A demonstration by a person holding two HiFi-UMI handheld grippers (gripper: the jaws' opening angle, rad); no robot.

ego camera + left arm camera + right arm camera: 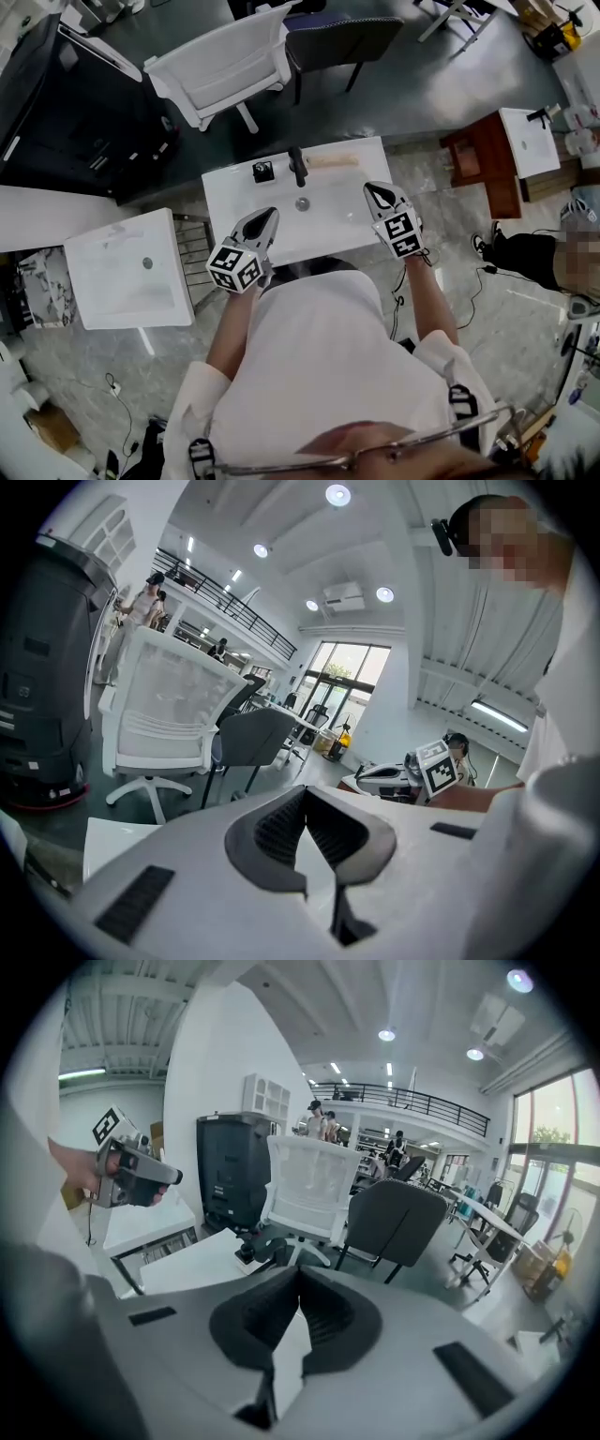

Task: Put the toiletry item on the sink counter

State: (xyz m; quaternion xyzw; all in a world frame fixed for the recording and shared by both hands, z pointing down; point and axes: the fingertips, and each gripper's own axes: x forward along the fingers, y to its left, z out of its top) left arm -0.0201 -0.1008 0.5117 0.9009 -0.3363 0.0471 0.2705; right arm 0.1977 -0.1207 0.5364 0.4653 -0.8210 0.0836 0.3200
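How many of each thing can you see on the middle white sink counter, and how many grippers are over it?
Black faucet: 1
Drain: 1
Small black item: 1
Tan bar-shaped item: 1
Grippers: 2, the left gripper and the right gripper
Total: 6

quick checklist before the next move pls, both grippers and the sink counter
1. Left hand-held gripper empty: ok, jaws together, nothing between them.
2. Right hand-held gripper empty: ok, shut on nothing.
3. Jaws open for a grasp: not ok, both are shut.
4. Toiletry item located: cannot tell; a tan item and a small black item lie by the faucet.
5. Sink counter within reach: ok, both grippers hover over it.
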